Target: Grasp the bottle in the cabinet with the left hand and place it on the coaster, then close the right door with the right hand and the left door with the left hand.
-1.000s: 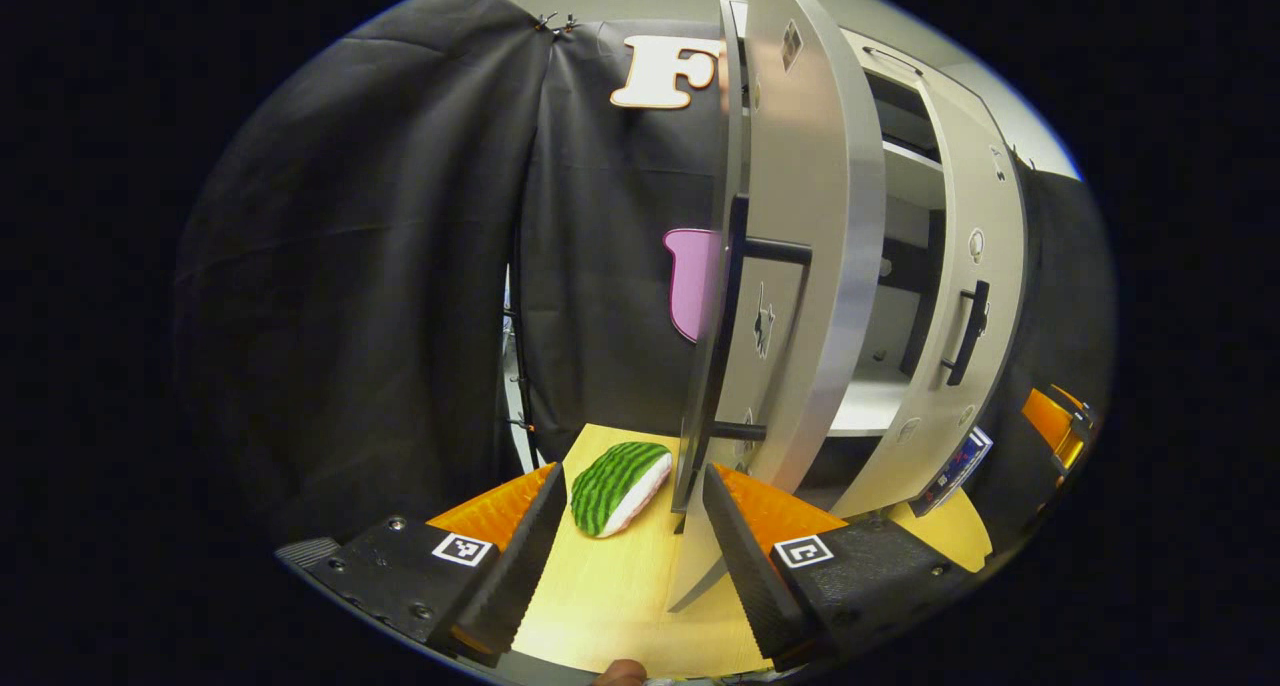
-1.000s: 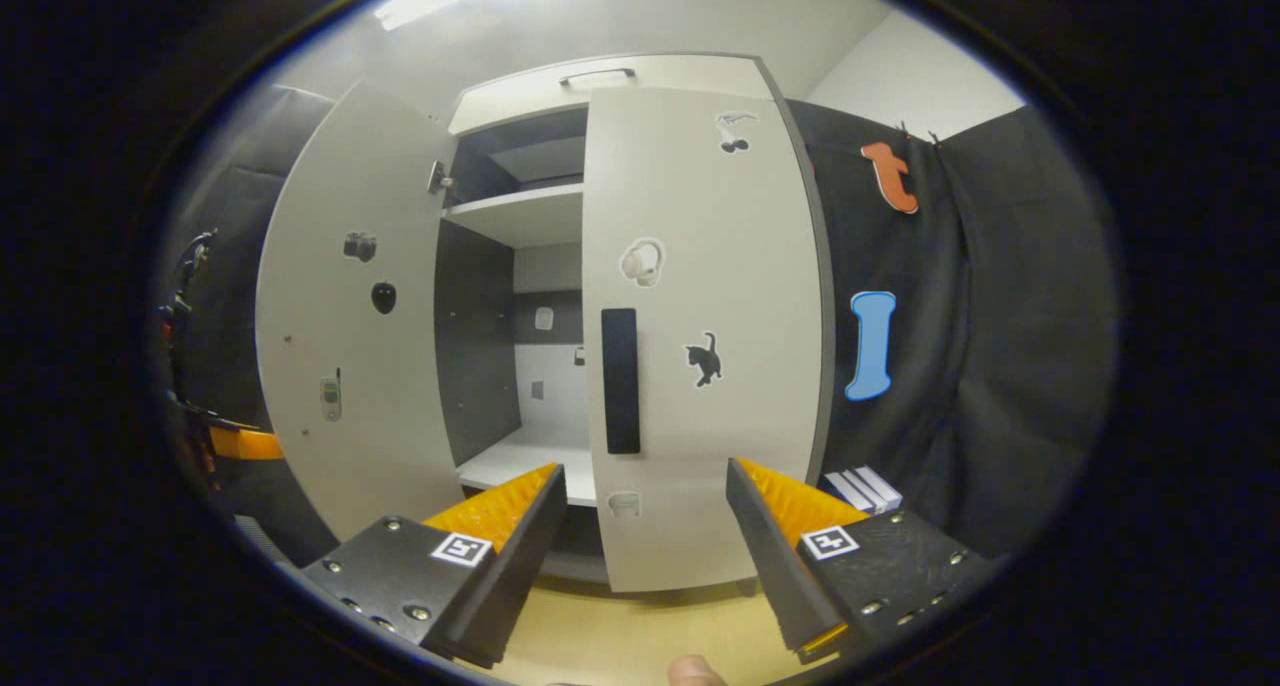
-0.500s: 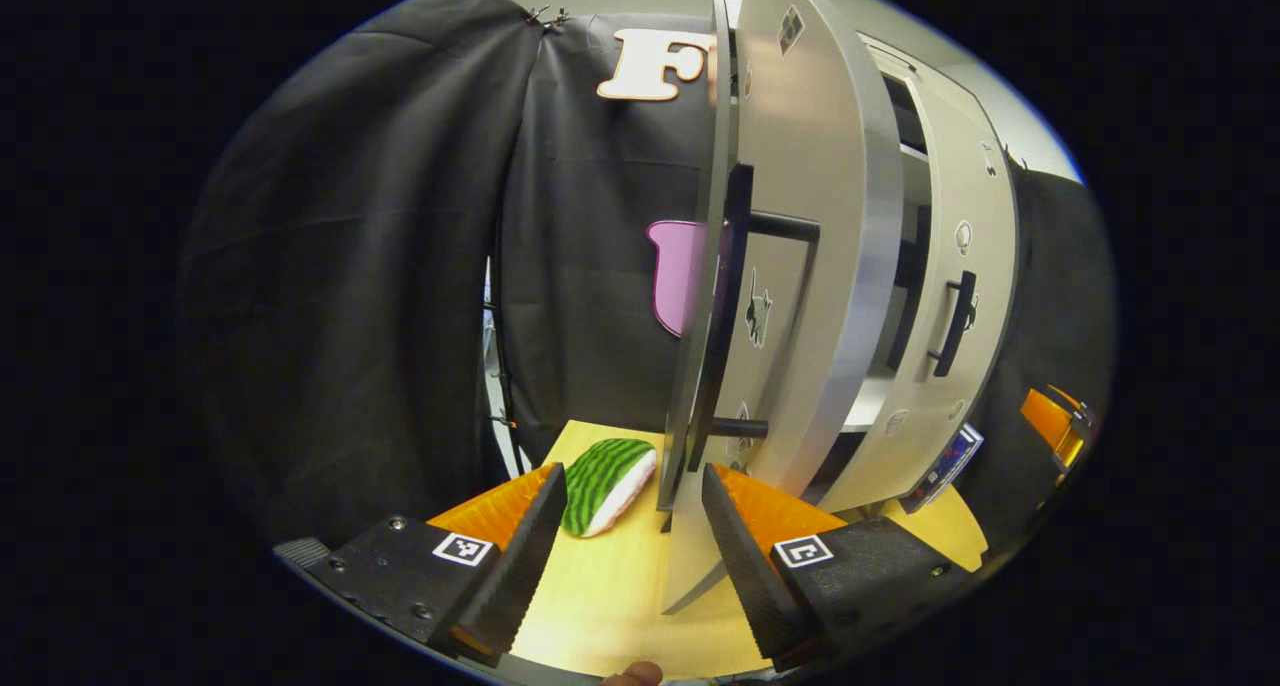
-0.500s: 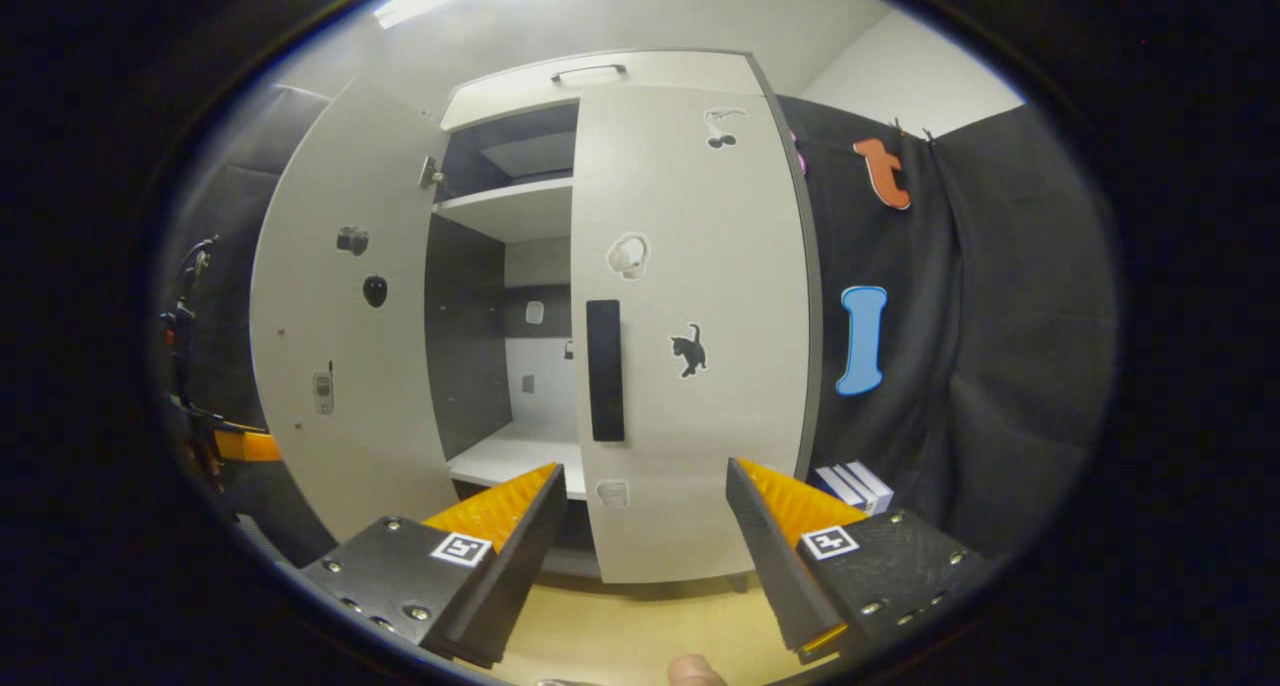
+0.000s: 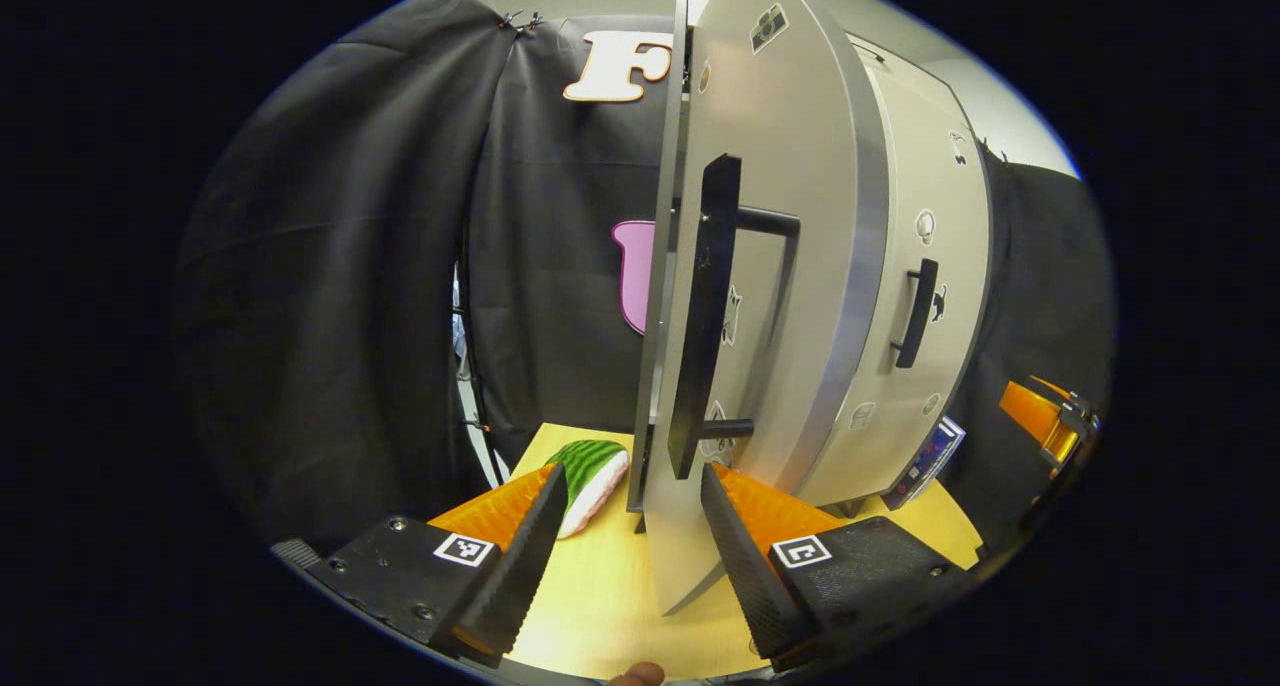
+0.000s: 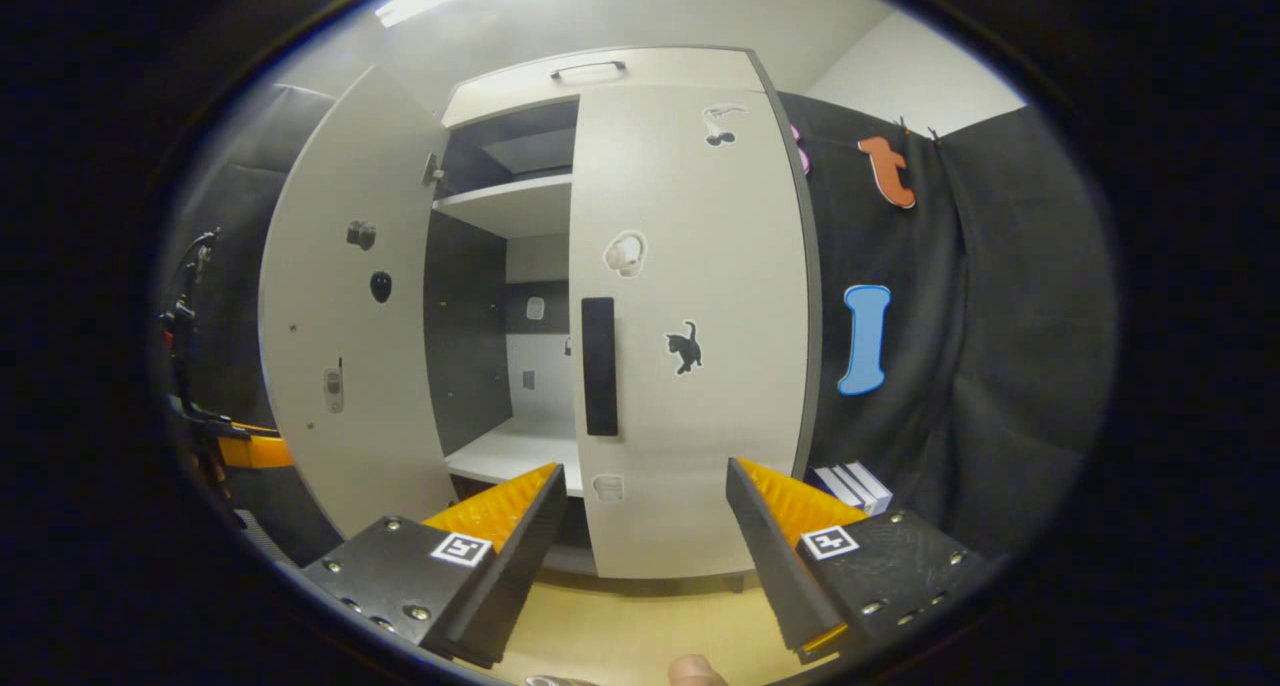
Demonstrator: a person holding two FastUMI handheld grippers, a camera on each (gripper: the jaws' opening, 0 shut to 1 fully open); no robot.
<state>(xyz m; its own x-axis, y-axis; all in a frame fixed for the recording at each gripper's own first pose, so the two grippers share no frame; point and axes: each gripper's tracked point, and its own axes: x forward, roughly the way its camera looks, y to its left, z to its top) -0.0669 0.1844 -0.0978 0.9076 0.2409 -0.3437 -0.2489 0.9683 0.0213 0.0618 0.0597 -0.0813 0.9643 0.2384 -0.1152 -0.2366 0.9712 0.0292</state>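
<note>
Nearest you, your left gripper (image 5: pixel 625 526) rides with its jaws spread and holding nothing, the bottom edge of the open pale grey left cabinet door (image 5: pixel 790 296) standing between them, its long black bar handle (image 5: pixel 700 316) rising just beyond. Your right gripper (image 6: pixel 645 541) is likewise spread and empty, hanging in front of the pale grey right cabinet door (image 6: pixel 700 266) without touching it. That door looks closed or very nearly so, which leaves the left door as the step in hand.

On the pale wooden counter (image 5: pixel 600 606), just beside your left gripper's left finger, lies a green-striped watermelon-slice toy (image 5: pixel 590 466). Farther back, the right gripper view shows the white cabinet interior (image 6: pixel 510 446) through the gap, its lower shelf bare. The bottle and coaster cannot be located from here, so presumably the placing is done.

Watch three things. The door edge sits between your jaws; swing off its arc and a finger may snag the handle posts or scrape the panel. Push too briskly and the door could bounce back off the frame. If the right door is not fully seated, the two edges could clash.
</note>
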